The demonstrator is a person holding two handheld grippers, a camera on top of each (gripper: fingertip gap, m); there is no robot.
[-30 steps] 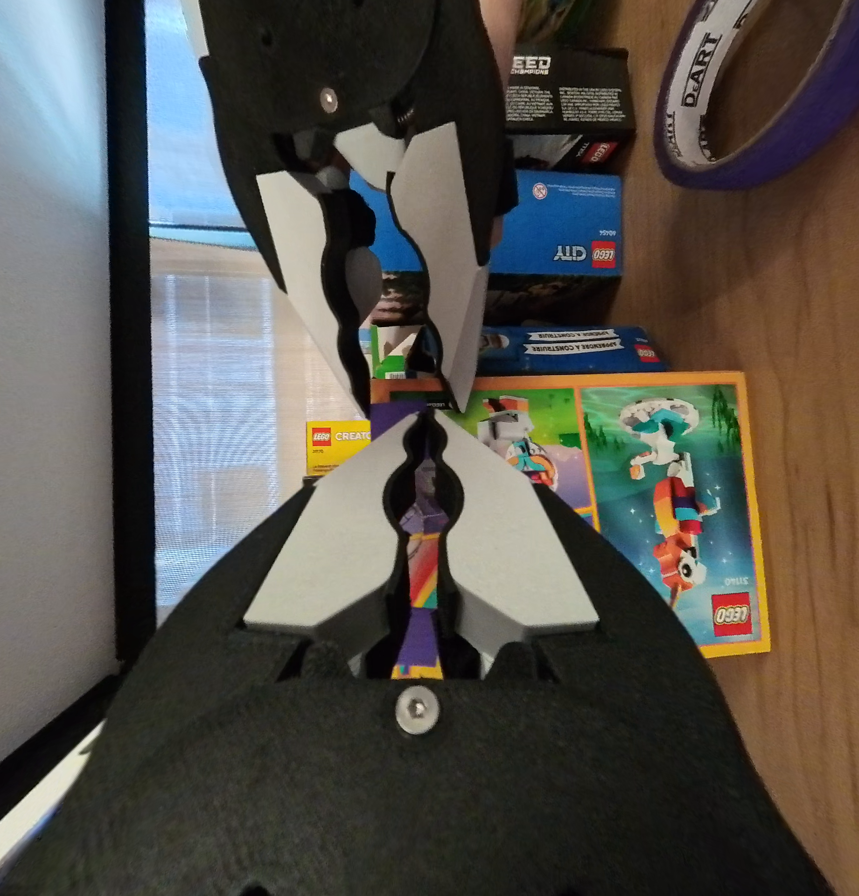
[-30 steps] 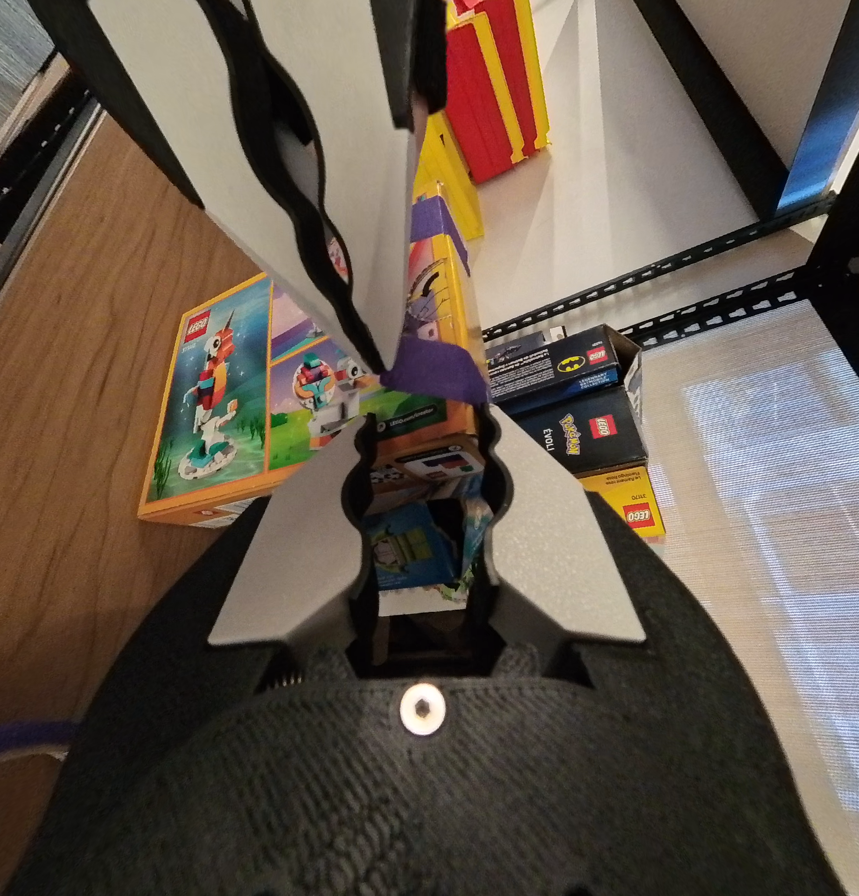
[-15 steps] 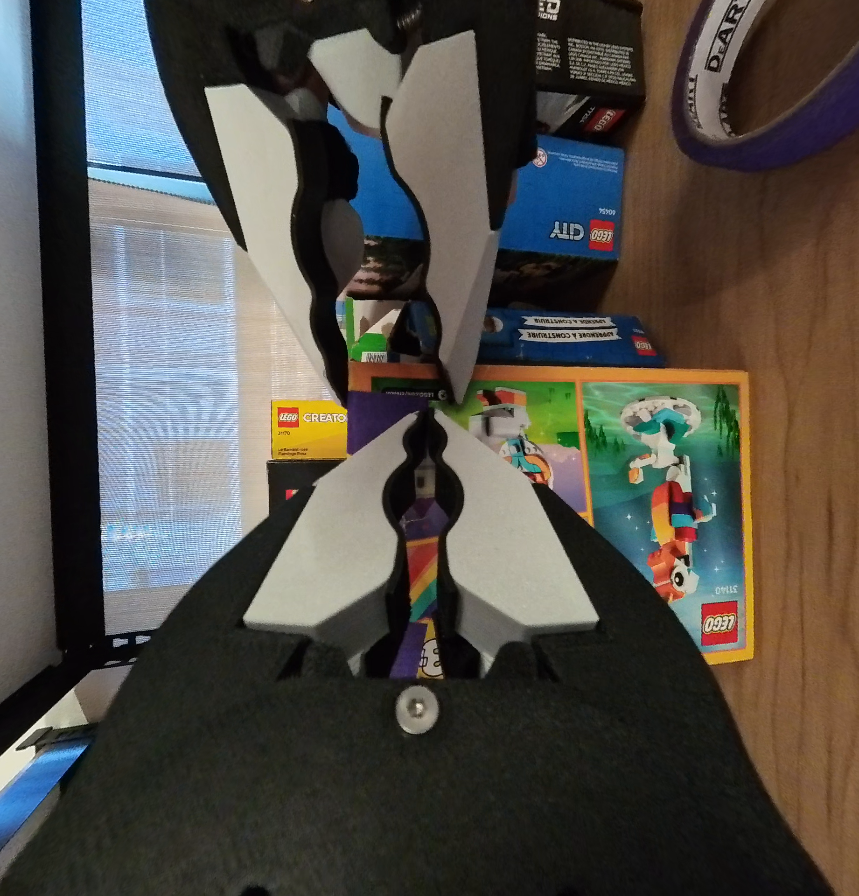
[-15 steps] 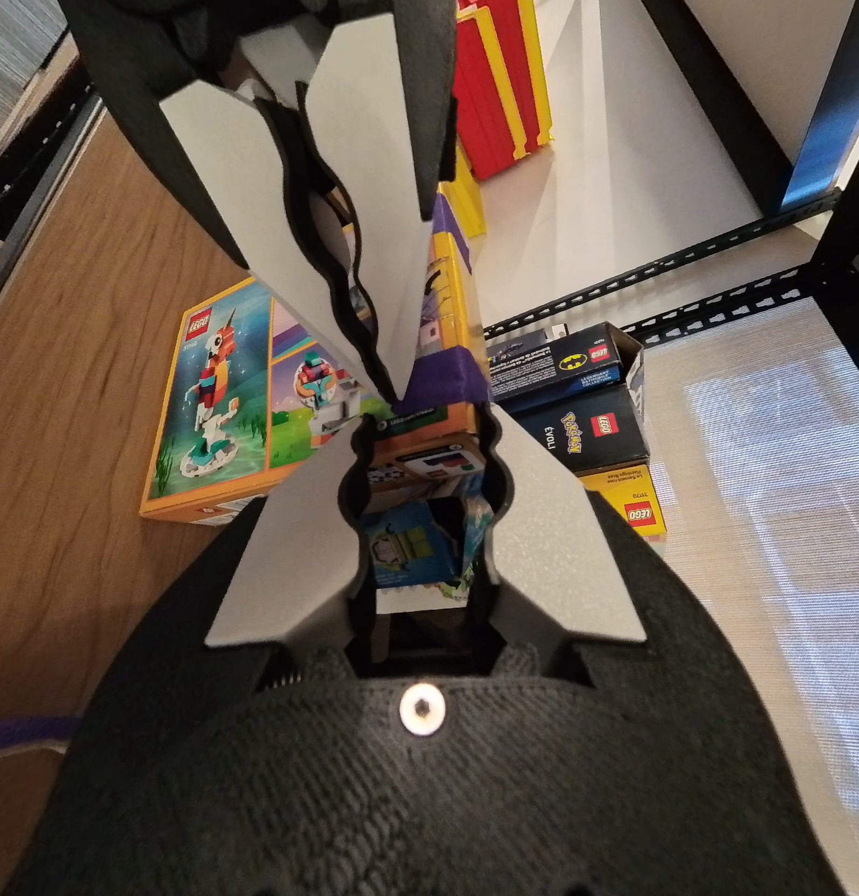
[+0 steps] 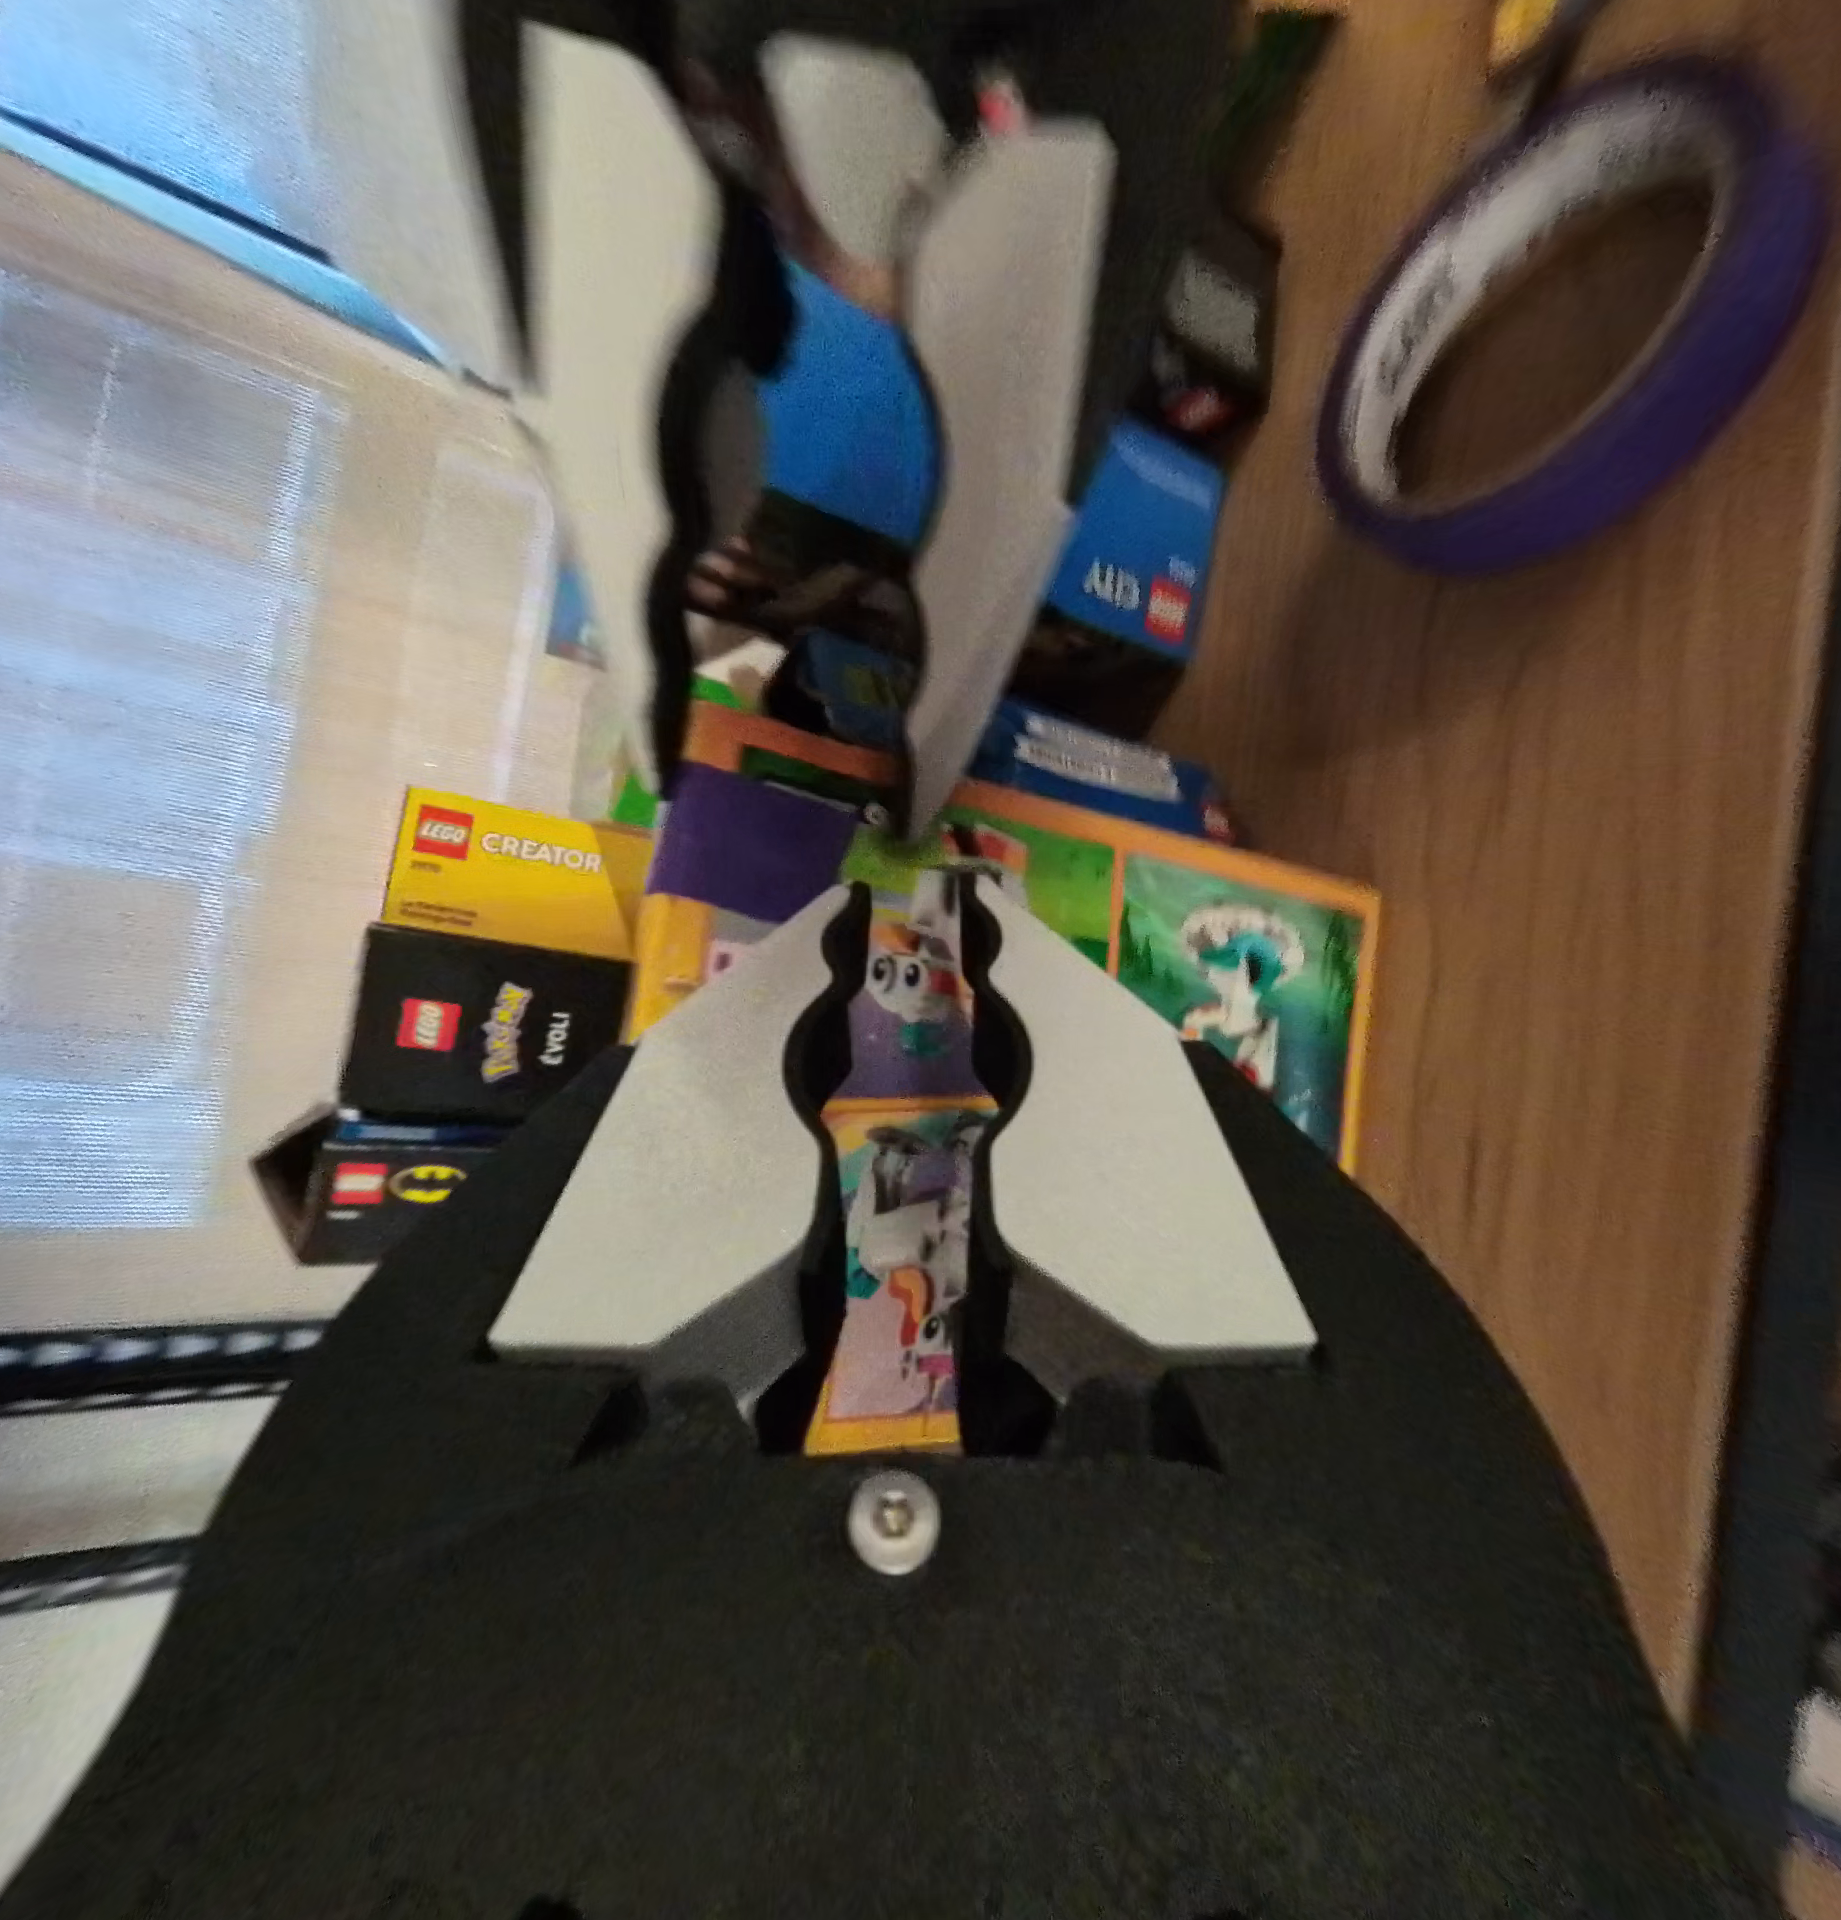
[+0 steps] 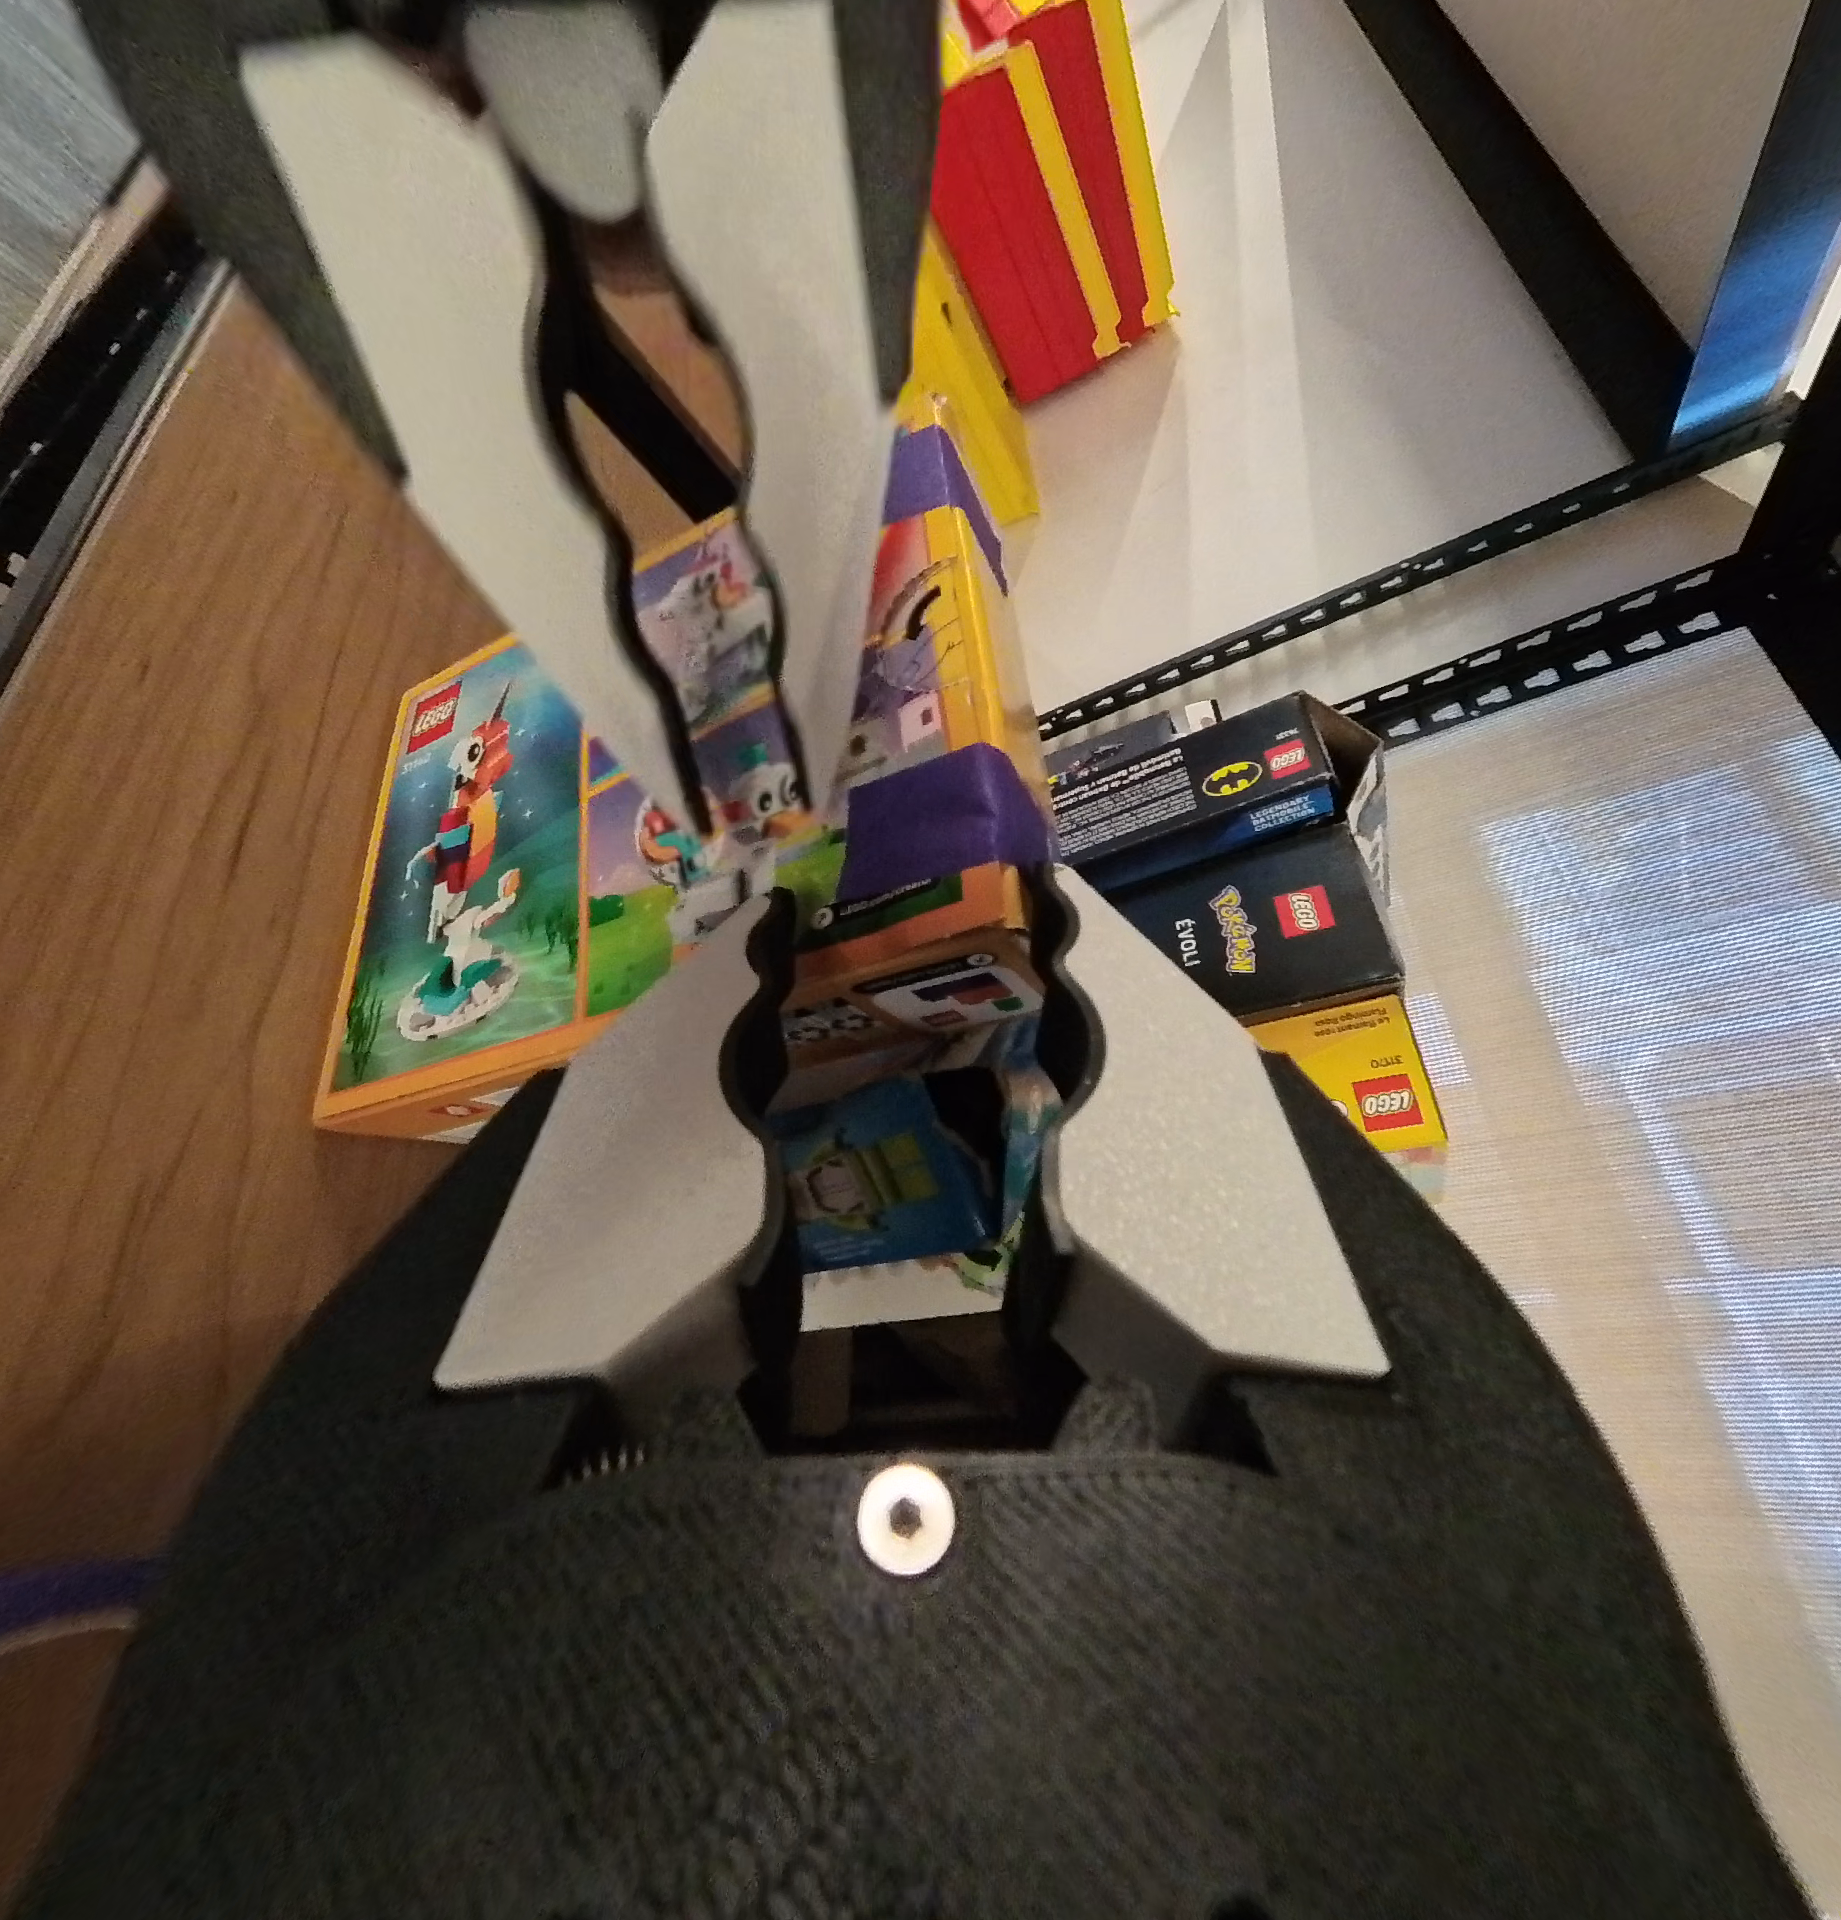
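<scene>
An orange toy-brick box [image 6: 480, 883] with a purple tape strip [image 6: 937, 821] over its near end lies against the wooden surface [image 6: 168, 727]. My right gripper [image 6: 916, 894] clamps that taped end, one fingertip on each broad face; the box's end face fills the gap. In the left wrist view the right gripper [image 5: 791, 810] straddles the tape strip [image 5: 750, 842]. My left gripper [image 5: 916, 899] is slightly open and empty, over the box's picture face [image 5: 1238, 966]. It also shows in the right wrist view [image 6: 770, 800], just left of the tape. A second purple strip [image 6: 937, 488] covers the far end.
A purple tape roll [image 5: 1581, 312] lies on the wood. Black boxes [image 6: 1259, 914] and a yellow box [image 6: 1363, 1081] are stacked right of the orange box. Blue boxes [image 5: 1134, 540] stand behind it. Red and yellow boxes [image 6: 1041, 208] lie farther off, near black metal rails [image 6: 1415, 613]. Both grippers' tips are close together, under 4 cm apart. The purple tape roll [image 5: 1581, 312] is about equally far from each gripper, around 20 cm.
My left gripper was shut at the purple tape strip; it has opened a little and shifted off the tape over the box's picture face. The right gripper and box have stayed put.
</scene>
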